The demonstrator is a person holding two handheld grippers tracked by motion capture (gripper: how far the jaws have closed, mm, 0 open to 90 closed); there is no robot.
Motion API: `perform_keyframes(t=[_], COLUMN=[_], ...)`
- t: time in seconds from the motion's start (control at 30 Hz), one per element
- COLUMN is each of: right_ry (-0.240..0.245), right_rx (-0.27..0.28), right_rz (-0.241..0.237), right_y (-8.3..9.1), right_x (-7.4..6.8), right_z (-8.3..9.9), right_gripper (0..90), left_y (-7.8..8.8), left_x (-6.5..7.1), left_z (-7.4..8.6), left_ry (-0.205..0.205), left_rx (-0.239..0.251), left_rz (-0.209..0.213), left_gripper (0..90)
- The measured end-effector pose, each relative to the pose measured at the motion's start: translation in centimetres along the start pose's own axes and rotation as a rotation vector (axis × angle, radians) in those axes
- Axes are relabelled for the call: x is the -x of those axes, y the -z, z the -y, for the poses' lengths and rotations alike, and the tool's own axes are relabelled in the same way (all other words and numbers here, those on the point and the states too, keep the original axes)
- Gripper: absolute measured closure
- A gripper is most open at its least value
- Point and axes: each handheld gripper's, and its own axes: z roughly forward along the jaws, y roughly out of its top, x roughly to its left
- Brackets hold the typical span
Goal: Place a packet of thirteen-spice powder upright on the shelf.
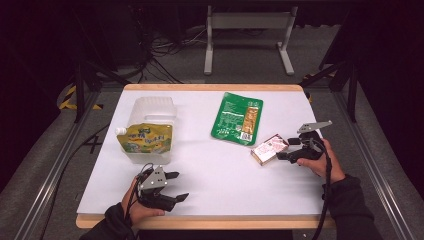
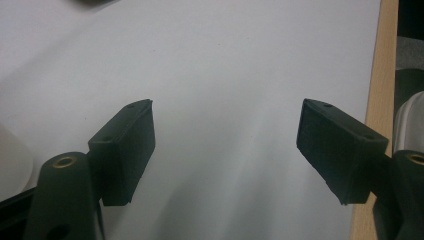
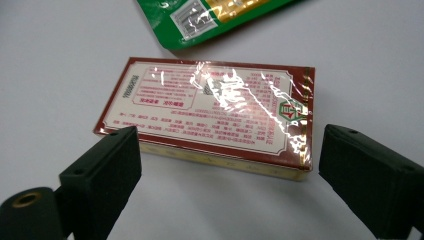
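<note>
red-edged box (image 3: 210, 112) flat on table, just ahead of right gripper (image 3: 227, 165), jaws apart

Red-bordered box (image 3: 210, 115): dense small print, green round logo, illegible. Green packet (image 3: 210, 17): barcode label, unreadable.

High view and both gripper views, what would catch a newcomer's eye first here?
Likely the glossy red-and-cream cellophane-wrapped box on the white table, lying just ahead of the right hand-held gripper's open jaws. Behind it lies a flat green foil snack packet. At far left a yellow spouted drink pouch leans on a clear plastic container, while the left hand-held gripper waits open near the front edge.
</note>
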Motion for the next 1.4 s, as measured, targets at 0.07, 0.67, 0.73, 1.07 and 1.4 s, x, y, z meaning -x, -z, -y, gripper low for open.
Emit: perform_keyframes(t=[0.07,0.67,0.73,1.07,1.4], right_ry=[-0.008,0.042,0.062,0.195,0.256], right_rx=[-0.005,-0.023,-0.032,-0.058,-0.056], right_rz=[-0.005,-0.034,-0.042,-0.111,-0.095], right_y=[-0.2,0.2,0.4,1.0,-0.2], right_x=[0.0,-1.6,-2.1,-4.4,-1.9], right_z=[0.1,0.9,1.1,1.2,-0.4], right_gripper=[10.8,15.1,17.0,29.1,12.2], left_y=[0.0,0.1,0.1,0.0,-0.4], left_x=[0.0,0.0,0.1,0.1,-0.1], left_z=[0.0,0.0,0.0,0.0,-0.1], left_ry=[0.003,-0.001,-0.001,0.002,0.008], left_rx=[-0.003,-0.002,-0.002,-0.006,-0.012], left_rz=[0.0,0.001,0.002,0.007,0.017], left_gripper=[23.8,23.4,23.4,23.2,22.8])
